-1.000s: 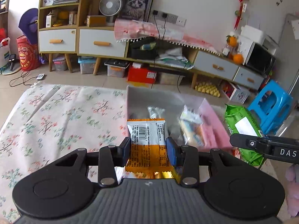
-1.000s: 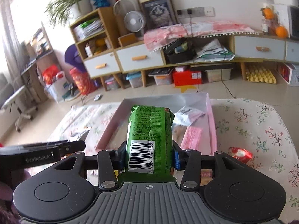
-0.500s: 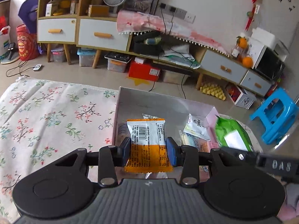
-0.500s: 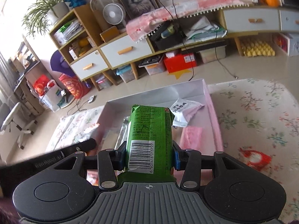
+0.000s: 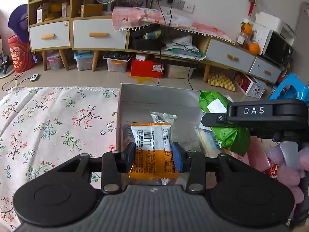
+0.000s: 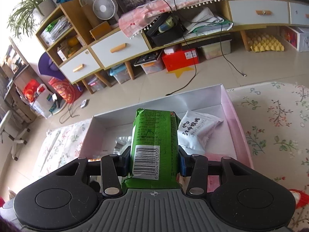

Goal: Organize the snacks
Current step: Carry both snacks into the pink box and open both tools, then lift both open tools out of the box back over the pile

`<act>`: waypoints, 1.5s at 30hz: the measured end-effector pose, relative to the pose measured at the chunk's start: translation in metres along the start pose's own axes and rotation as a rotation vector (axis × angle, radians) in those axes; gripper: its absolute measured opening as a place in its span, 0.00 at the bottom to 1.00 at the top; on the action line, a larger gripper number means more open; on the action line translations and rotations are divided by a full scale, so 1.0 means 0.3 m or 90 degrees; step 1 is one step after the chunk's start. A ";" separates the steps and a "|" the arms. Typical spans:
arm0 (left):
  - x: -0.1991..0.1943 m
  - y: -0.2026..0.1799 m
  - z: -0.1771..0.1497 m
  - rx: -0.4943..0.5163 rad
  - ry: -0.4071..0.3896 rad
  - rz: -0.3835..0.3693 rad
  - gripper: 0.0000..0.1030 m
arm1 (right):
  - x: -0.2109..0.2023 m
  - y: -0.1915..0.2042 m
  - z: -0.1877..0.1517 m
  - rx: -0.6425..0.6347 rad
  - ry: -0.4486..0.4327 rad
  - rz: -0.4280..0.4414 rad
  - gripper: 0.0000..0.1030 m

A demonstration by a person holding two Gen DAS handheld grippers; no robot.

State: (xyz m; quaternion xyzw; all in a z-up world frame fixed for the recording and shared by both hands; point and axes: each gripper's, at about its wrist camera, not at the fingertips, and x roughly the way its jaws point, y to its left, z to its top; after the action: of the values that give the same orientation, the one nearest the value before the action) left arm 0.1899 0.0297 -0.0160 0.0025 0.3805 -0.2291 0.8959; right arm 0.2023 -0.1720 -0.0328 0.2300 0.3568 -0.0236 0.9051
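My left gripper is shut on an orange and white snack packet, held over the near left part of the open box. My right gripper is shut on a green snack packet above the same box. In the left wrist view that green packet and the right gripper's black body hang over the box's right side. Inside lie a white packet, a silvery packet and a pink one.
The box sits on a floral cloth that spreads wide to its left and also to its right. A red wrapped snack lies on the cloth at the right. Beyond the table are low cabinets and a blue stool.
Both grippers have moved forward and down over the box, each keeping its packet. The right gripper with the green packet now hangs over the box's right side, closer to my left gripper.
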 end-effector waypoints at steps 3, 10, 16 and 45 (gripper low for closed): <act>0.005 0.008 0.000 -0.006 -0.001 0.002 0.37 | 0.007 0.002 0.001 0.002 -0.007 0.007 0.46; -0.016 -0.013 0.007 0.004 -0.026 -0.001 0.61 | -0.032 0.009 -0.001 0.008 -0.030 0.021 0.70; -0.039 -0.022 0.008 -0.007 -0.022 -0.018 0.69 | -0.096 0.025 -0.001 -0.024 -0.034 0.007 0.70; -0.228 -0.090 -0.098 0.041 -0.009 -0.001 1.00 | -0.445 0.000 -0.170 -0.086 -0.036 -0.011 0.86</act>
State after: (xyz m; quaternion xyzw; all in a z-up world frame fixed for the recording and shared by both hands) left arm 0.1174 0.0389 0.0145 0.0292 0.3668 -0.2422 0.8977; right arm 0.0706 -0.1662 0.0224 0.1644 0.3341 -0.0134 0.9280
